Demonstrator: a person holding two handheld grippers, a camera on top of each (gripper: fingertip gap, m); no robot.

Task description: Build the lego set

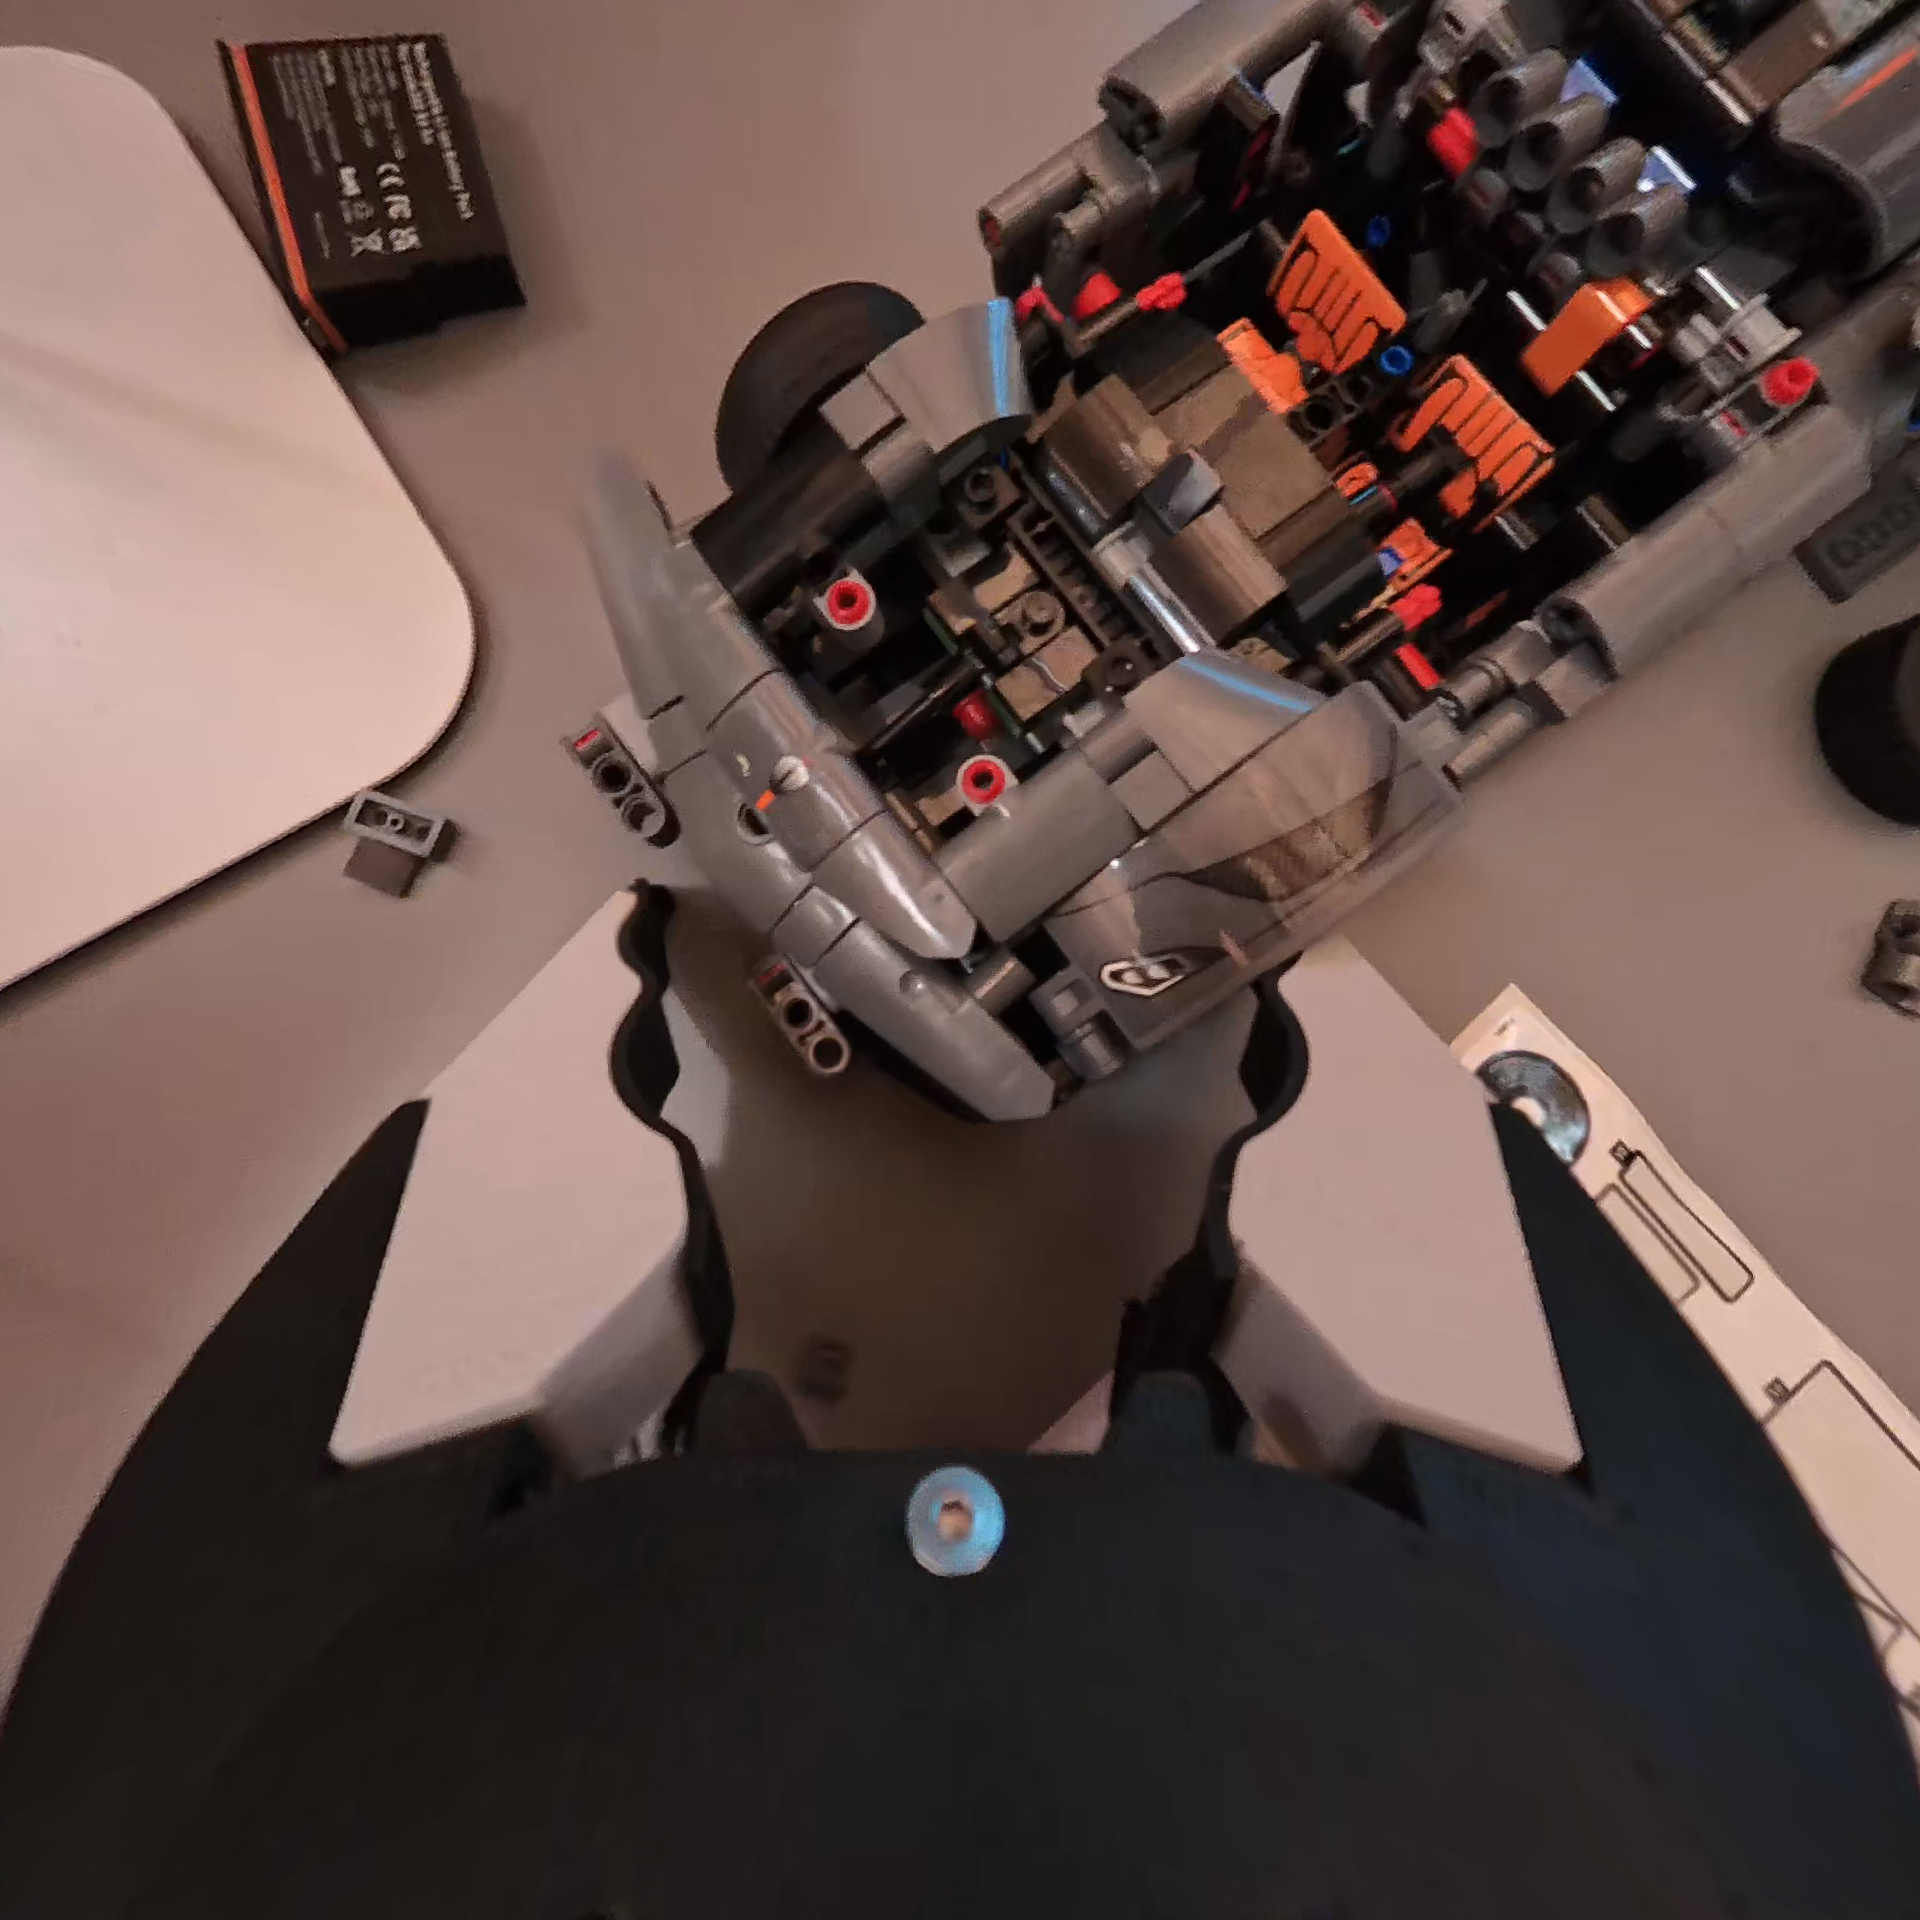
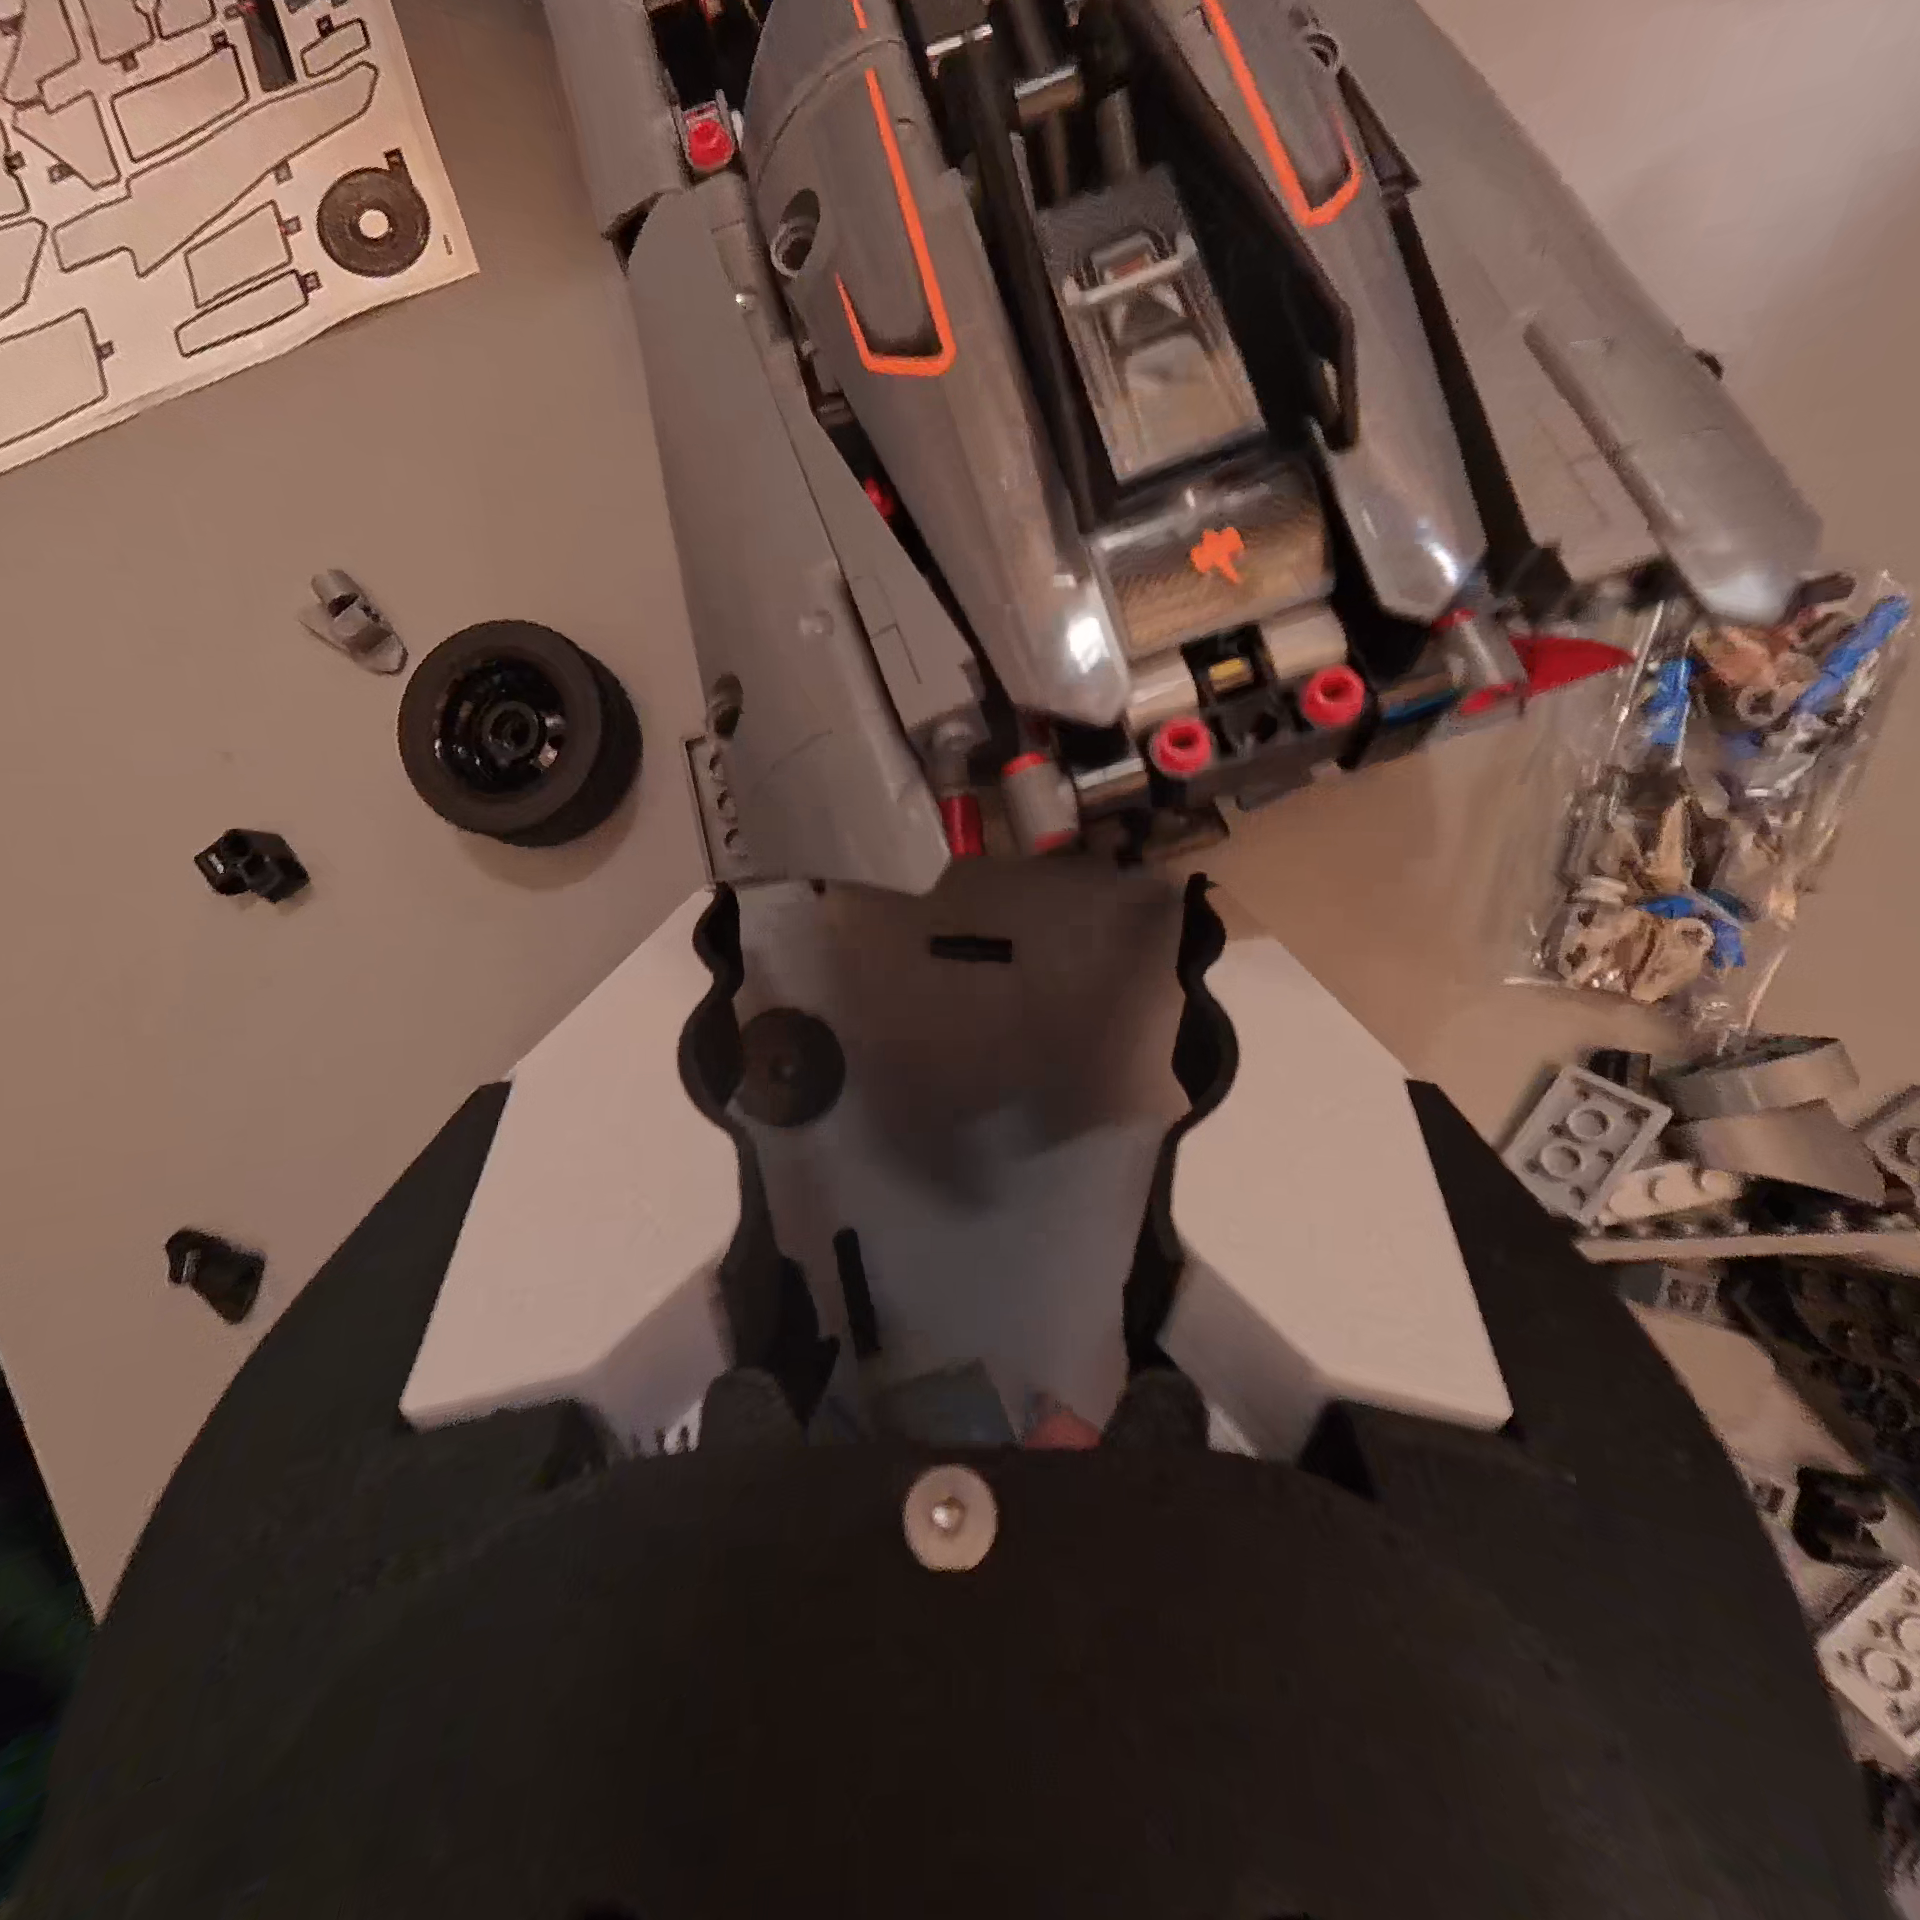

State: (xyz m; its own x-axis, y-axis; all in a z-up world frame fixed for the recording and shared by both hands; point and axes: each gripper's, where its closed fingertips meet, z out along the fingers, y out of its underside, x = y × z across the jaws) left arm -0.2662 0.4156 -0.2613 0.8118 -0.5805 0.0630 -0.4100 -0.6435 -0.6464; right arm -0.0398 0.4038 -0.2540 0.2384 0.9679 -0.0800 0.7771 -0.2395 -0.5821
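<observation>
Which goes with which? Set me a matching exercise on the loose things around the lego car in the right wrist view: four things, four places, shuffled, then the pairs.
Things
1. loose black wheel
2. sticker sheet
3. clear bag of small parts
4. light grey studded plate

Places
a. top left corner of the view
b. right of the lego car's near end
c. on the table, left of the car
d. lower right, on the pile of parts

Pairs: 1-c, 2-a, 3-b, 4-d

Grey-beige table (image 1: 852, 156), perhaps warm-lit.
</observation>
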